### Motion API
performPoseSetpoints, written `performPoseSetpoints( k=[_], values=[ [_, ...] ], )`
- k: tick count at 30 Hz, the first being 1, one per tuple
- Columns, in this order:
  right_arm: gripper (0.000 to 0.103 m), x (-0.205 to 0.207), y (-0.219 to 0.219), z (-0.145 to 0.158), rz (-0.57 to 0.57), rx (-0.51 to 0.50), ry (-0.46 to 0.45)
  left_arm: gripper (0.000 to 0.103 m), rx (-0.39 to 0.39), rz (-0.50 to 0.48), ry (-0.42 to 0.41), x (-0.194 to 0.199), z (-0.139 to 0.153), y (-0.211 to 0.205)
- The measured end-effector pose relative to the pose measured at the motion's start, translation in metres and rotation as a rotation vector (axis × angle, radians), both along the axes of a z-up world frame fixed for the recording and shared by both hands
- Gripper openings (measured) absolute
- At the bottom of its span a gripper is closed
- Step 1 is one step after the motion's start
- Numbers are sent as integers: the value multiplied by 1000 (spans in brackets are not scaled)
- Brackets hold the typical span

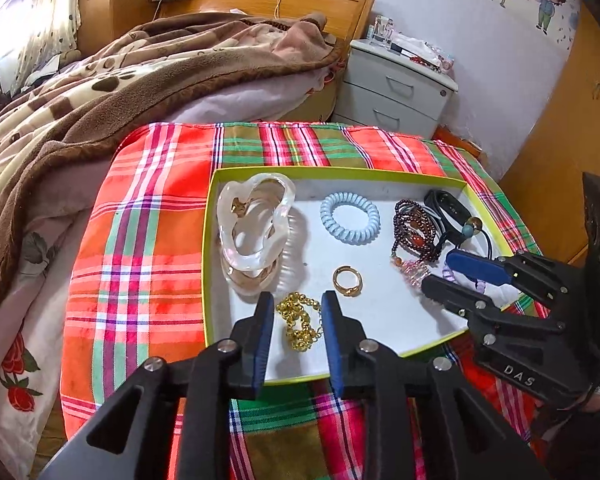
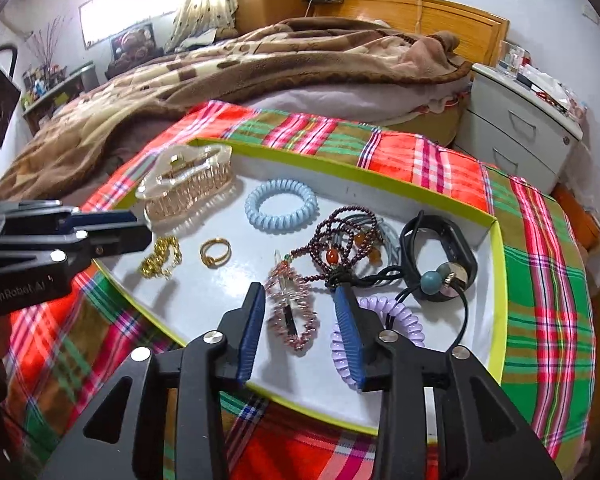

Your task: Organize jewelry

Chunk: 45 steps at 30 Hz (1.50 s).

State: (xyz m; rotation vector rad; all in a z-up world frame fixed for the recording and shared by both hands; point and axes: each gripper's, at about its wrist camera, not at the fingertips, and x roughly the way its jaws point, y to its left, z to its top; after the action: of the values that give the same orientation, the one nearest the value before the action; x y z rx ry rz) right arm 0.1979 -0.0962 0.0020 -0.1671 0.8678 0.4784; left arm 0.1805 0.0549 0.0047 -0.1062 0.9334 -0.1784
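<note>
Gold chain [image 1: 299,320] lies bunched near the front-left corner of the lime-rimmed tray [image 1: 340,172], and your left hand-held gripper [image 1: 296,312] stands with its jaws apart on either side of it, nothing clamped. Your right hand-held gripper [image 2: 304,312] is likewise spread, straddling the pink beaded clip [image 2: 292,312], with the lilac coil tie [image 2: 380,320] just beside its right finger. Everything else sits in the tray on the plaid-covered surface [image 1: 148,216]: clear claw clip [image 1: 256,224], blue coil tie [image 1: 350,218], gold ring [image 1: 347,281], dark bead strand [image 2: 340,232], black band [image 2: 440,240]. Both tools look poised for a pick or just off a release; the scene fits either. If you do grasp, lower squarely so the loose chain doesn't slip out.
</note>
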Motion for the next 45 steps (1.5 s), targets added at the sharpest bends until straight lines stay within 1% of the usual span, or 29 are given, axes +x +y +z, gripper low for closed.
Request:
performPoseSetpoints(
  k=[2, 4, 7, 9, 10, 14, 16, 18, 21, 26, 31, 34, 38, 45],
  values=[
    [38, -3, -4, 6, -18, 24, -12, 31, 10, 2, -8, -3, 3, -2],
    [38, -7, -8, 12, -36, 47, -24, 35, 41, 6, -30, -8, 8, -6],
    [38, -18, -12, 22, -74, 67, -51, 38, 29, 24, -47, -15, 15, -8],
    [39, -24, -14, 27, -99, 78, -66, 44, 35, 53, -59, -21, 18, -9],
    [39, -29, -15, 30, -117, 89, -73, 45, 36, 65, -65, -24, 19, -9],
    [43, -49, -18, 40, -184, 105, -114, 45, 96, 112, -95, -39, 23, -17],
    [44, -58, -19, 42, -221, 95, -131, 45, 98, 137, -111, -47, 25, -18],
    [44, -64, -19, 43, -241, 92, -138, 45, 119, 165, -123, -53, 27, -20],
    [44, -72, -19, 43, -256, 89, -144, 45, 136, 166, -133, -60, 29, -24],
    [44, -80, -22, 46, -267, 102, -152, 45, 138, 171, -153, -70, 32, -28],
    [44, -85, -25, 46, -275, 111, -155, 45, 131, 165, -139, -74, 30, -30],
    [44, -87, -24, 46, -276, 111, -155, 45, 111, 153, -139, -78, 29, -33],
    [44, -90, -26, 45, -282, 121, -156, 45, 128, 153, -142, -81, 29, -36],
    [44, -93, -29, 44, -295, 128, -155, 45, 122, 184, -138, -85, 29, -32]
  ],
)
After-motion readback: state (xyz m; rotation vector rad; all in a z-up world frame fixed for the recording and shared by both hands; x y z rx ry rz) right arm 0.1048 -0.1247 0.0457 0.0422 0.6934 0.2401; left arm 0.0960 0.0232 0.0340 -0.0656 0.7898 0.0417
